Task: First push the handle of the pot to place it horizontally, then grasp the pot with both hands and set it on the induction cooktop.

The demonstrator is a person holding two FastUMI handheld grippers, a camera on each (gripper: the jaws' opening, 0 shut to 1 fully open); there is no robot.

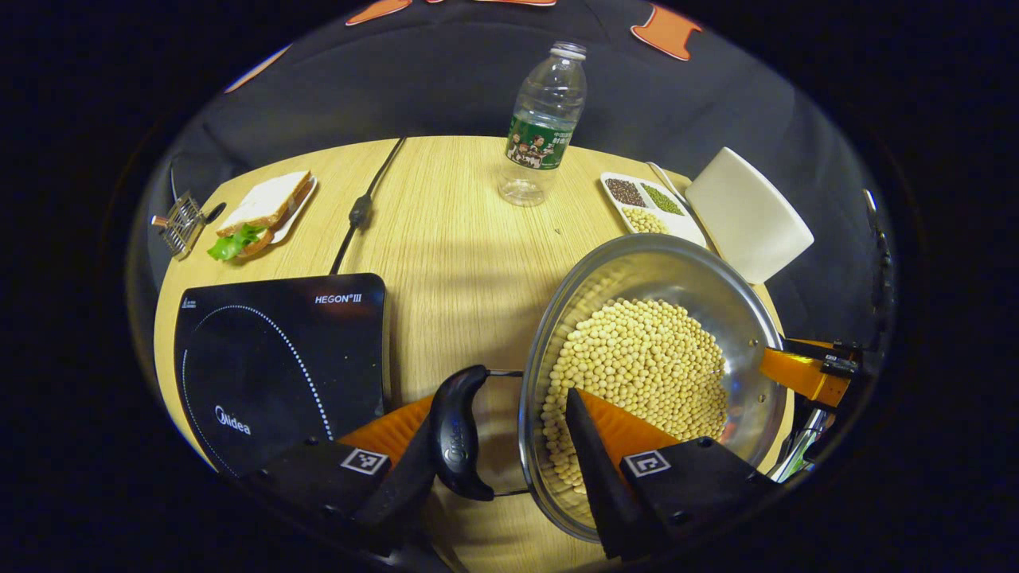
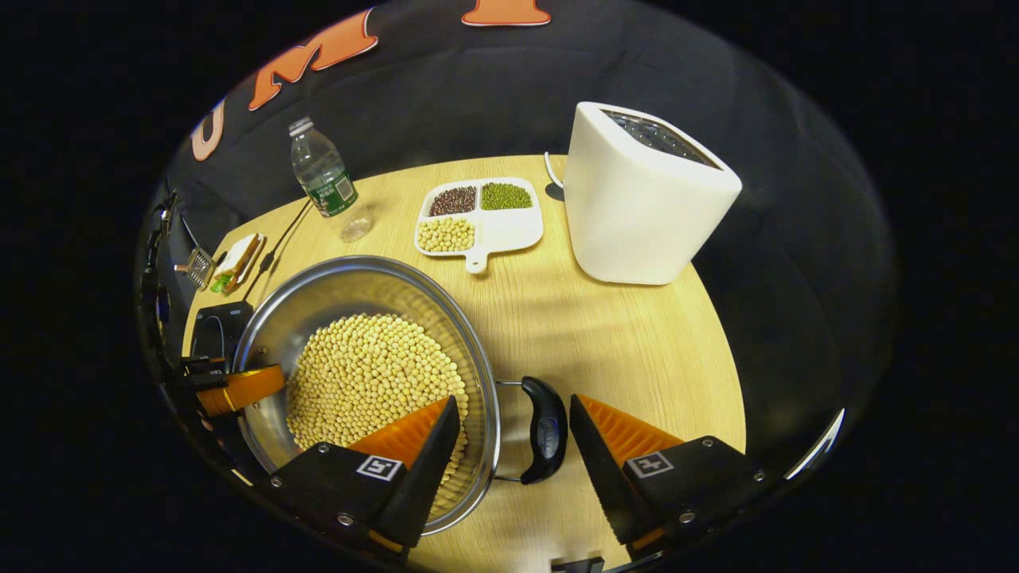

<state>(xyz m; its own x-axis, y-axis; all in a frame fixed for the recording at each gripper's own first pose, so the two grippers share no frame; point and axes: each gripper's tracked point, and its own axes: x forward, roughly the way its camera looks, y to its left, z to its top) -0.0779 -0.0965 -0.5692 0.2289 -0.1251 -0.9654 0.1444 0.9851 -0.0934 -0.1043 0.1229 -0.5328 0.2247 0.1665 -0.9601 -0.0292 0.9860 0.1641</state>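
A steel pot filled with soybeans sits on the wooden table, to the right of the black induction cooktop and not on it. In the left gripper view, the left gripper straddles the pot's near rim with its fingers spread, one outside by the black side handle, one inside over the beans; whether they press on anything cannot be told. In the right gripper view, the right gripper likewise stands spread across the rim, with the opposite handle between its fingers and untouched. Farther back stand a water bottle, a divided dish of beans, a white toaster and a sandwich on a plate.
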